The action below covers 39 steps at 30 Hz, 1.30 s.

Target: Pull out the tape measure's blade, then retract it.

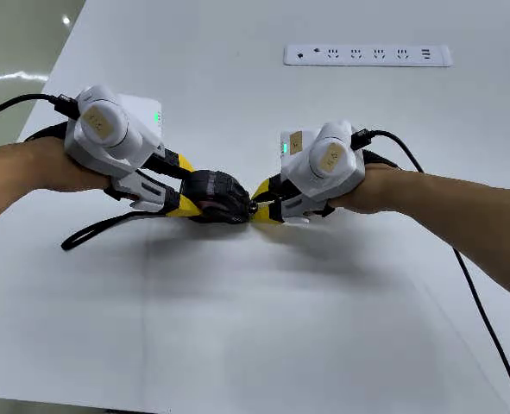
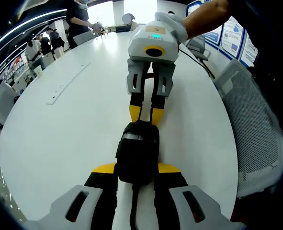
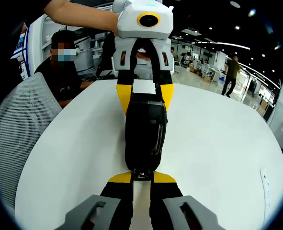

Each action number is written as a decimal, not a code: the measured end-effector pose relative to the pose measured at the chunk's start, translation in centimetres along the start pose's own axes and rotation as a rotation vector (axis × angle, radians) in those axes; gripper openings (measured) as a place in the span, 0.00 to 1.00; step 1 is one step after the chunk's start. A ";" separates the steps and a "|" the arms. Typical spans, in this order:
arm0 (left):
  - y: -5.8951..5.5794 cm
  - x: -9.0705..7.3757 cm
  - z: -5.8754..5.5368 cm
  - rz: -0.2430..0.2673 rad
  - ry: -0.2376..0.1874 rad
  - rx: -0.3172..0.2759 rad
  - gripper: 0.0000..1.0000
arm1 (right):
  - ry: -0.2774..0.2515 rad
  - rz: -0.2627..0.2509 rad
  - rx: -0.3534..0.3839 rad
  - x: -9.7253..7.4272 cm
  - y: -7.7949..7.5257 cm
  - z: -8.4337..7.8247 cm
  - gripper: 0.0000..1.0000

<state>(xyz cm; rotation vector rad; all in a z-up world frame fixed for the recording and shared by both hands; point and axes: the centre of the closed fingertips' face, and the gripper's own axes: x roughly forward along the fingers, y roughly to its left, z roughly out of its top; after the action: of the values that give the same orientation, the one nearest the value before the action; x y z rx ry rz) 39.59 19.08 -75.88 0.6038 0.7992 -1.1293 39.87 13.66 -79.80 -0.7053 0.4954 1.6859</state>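
Note:
A black tape measure (image 1: 218,197) lies just above the white table, between my two grippers. My left gripper (image 1: 190,198) is shut on its case, with a yellow fingertip (image 2: 104,168) pressed against each side of the body (image 2: 138,151). A black wrist strap (image 1: 99,228) trails from the case to the left. My right gripper (image 1: 261,210) faces the left one and is shut on the blade's end hook (image 3: 141,173) at the case mouth (image 3: 145,134). No length of blade shows between hook and case.
A white power strip (image 1: 367,55) lies at the far side of the table (image 1: 263,328). Black cables run off both grippers. A grey mesh chair (image 2: 256,134) stands beside the table, and several people are in the room behind.

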 end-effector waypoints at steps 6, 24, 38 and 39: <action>0.0 0.0 0.0 -0.001 0.006 0.001 0.23 | 0.001 0.002 0.002 -0.1 0.1 0.0 0.08; 0.1 0.1 0.0 -0.006 0.007 -0.006 0.23 | 0.012 0.000 -0.019 -0.4 0.1 -0.6 0.08; 0.1 0.1 0.1 -0.010 0.010 -0.011 0.23 | 0.020 -0.005 -0.019 -1.4 0.2 -1.7 0.08; 0.1 0.1 0.1 -0.010 0.011 -0.010 0.23 | 0.021 -0.005 -0.017 -1.5 0.2 -1.7 0.08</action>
<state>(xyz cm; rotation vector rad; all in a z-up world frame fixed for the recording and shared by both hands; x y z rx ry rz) 39.76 18.98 -75.90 0.5989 0.8178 -1.1308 40.15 11.41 -80.04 -0.7367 0.4938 1.6819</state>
